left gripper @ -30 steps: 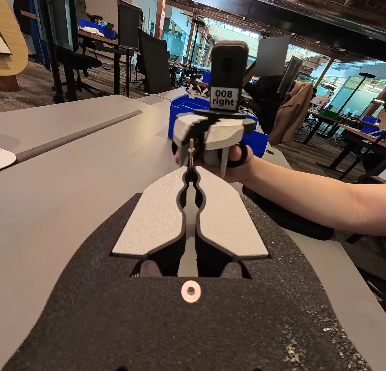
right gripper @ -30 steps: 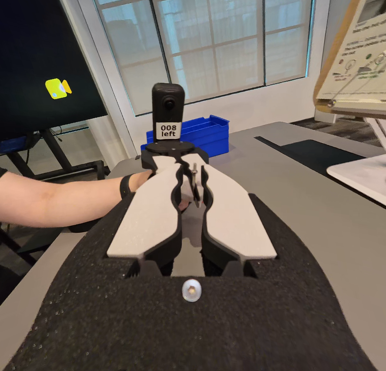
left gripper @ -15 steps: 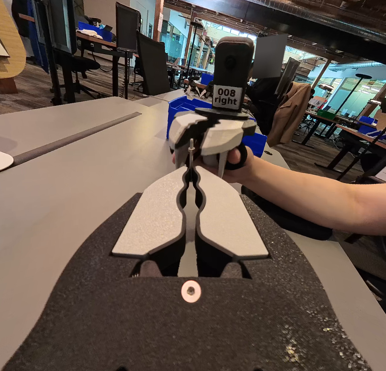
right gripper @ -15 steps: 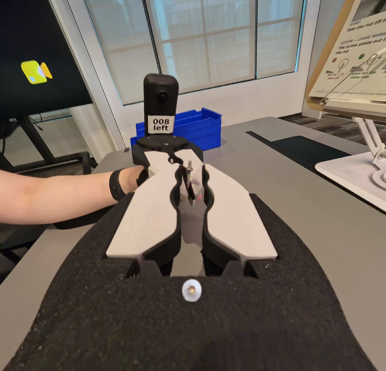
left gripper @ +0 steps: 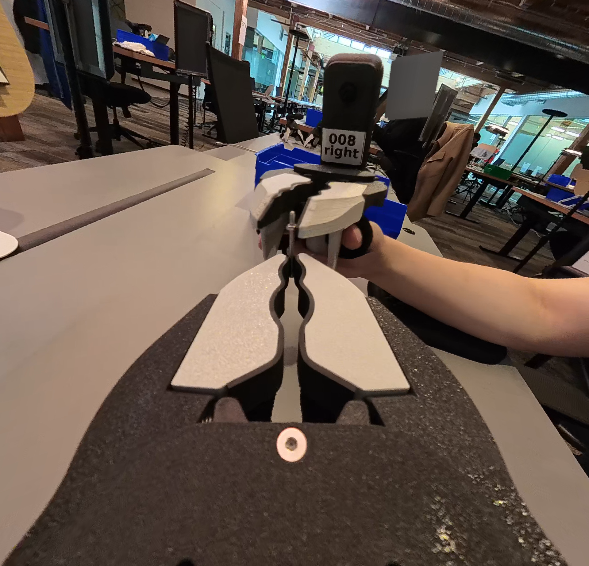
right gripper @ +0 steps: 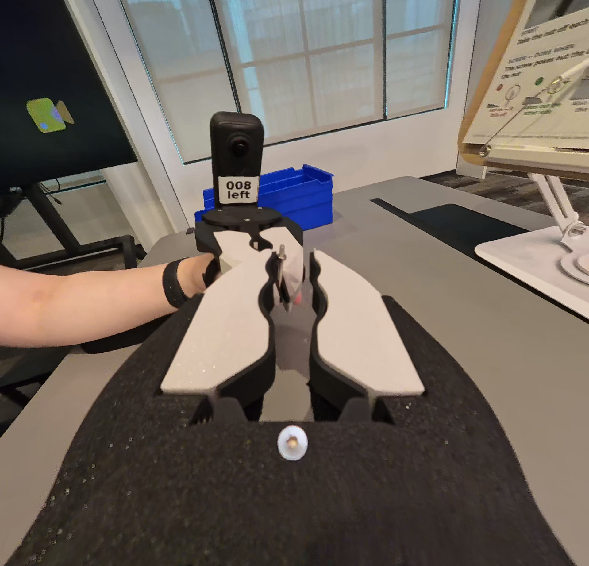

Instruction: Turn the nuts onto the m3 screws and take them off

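Pinching the screw (left gripper: 290, 241), left fingers (left gripper: 255, 302) closed; right fingers (right gripper: 347, 305) apart.

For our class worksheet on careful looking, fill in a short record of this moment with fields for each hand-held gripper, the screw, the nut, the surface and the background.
left hand-held gripper: shut on the screw, fingertips pinching its lower end
right hand-held gripper: open, fingers either side of the screw, not clamping it
screw: thin, metal, roughly upright
nut: small, sits near the screw's top end
table: grey, bare near the grippers
blue bin: on the table behind the grippers
instruction board: on a white stand to the right
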The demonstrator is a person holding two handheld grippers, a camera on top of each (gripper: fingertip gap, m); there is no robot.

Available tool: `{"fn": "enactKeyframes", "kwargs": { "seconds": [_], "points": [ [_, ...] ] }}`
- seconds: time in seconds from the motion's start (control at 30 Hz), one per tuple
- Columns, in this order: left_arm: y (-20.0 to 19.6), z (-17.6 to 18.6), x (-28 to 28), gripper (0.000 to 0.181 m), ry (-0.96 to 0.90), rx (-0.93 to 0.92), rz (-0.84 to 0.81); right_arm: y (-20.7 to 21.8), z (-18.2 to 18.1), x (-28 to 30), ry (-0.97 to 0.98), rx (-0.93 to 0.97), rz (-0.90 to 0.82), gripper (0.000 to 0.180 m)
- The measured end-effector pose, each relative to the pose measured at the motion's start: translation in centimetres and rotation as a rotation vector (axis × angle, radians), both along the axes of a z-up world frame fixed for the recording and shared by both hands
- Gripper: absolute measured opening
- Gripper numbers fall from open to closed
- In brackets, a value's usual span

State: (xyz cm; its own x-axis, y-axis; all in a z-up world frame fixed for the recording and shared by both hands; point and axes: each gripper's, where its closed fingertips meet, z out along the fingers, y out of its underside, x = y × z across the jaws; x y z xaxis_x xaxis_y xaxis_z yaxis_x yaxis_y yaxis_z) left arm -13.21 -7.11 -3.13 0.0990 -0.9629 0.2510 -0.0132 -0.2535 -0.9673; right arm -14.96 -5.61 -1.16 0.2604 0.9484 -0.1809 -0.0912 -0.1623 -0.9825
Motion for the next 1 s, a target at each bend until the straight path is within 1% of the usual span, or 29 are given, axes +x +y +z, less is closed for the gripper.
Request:
{"fn": "enactKeyframes", "kwargs": {
  "seconds": [0.03,0.07,0.1,0.2,0.27,0.37,0.47,0.5,0.53,0.67,0.77,0.87,0.93,0.97,1.0],
  "points": [
    [0.1,0.0,-0.1,0.002,0.001,0.001,0.005,0.1,-0.1,0.4,0.011,-0.010,0.004,0.019],
    [0.1,0.1,-0.1,0.002,-0.005,-0.002,0.002,0.5,-0.1,0.9,0.024,-0.032,-0.013,0.015],
    [0.0,0.1,-0.1,0.002,-0.010,-0.005,-0.001,1.0,-0.1,1.5,0.042,-0.050,-0.035,0.017],
    [0.0,0.2,-0.1,0.002,-0.010,-0.002,0.000,0.3,0.9,1.7,0.099,-0.053,0.021,0.019],
    [0.0,0.1,0.0,0.002,-0.007,-0.003,-0.006,-0.1,1.1,1.0,0.085,-0.025,0.024,0.020],
    [-0.2,0.1,0.1,0.002,-0.005,-0.001,-0.013,-0.3,0.5,0.0,0.027,-0.006,0.020,0.020],
    [-0.1,0.0,0.0,0.002,0.001,0.000,-0.001,0.2,-0.1,0.5,-0.001,-0.012,0.000,0.024],
    [-0.1,0.0,0.0,0.002,-0.005,-0.003,-0.004,0.6,-0.2,1.0,-0.001,-0.019,-0.024,0.018],
    [-0.1,0.1,-0.1,0.002,-0.011,-0.006,-0.007,1.0,-0.2,1.5,0.006,-0.024,-0.047,0.018],
    [-0.1,0.0,0.0,0.002,-0.006,-0.005,-0.009,-0.2,1.1,1.2,0.073,-0.020,0.033,0.020],
    [-0.3,-0.1,0.1,0.002,0.001,-0.004,-0.017,-1.0,0.7,-0.1,0.024,0.010,0.067,0.023],
    [-0.4,0.0,0.1,0.002,0.002,0.003,-0.020,-0.4,0.1,-0.2,0.011,-0.012,0.033,0.022],
    [-0.2,0.0,0.0,0.002,0.003,0.004,-0.006,0.1,0.0,0.7,0.027,-0.034,0.017,0.023],
    [-0.2,0.0,-0.1,0.002,-0.001,0.001,-0.007,0.6,0.0,1.3,0.036,-0.046,-0.006,0.019],
    [-0.1,0.1,-0.1,0.002,-0.006,-0.002,-0.008,0.9,0.2,1.9,0.060,-0.053,-0.022,0.019]
  ]
}}
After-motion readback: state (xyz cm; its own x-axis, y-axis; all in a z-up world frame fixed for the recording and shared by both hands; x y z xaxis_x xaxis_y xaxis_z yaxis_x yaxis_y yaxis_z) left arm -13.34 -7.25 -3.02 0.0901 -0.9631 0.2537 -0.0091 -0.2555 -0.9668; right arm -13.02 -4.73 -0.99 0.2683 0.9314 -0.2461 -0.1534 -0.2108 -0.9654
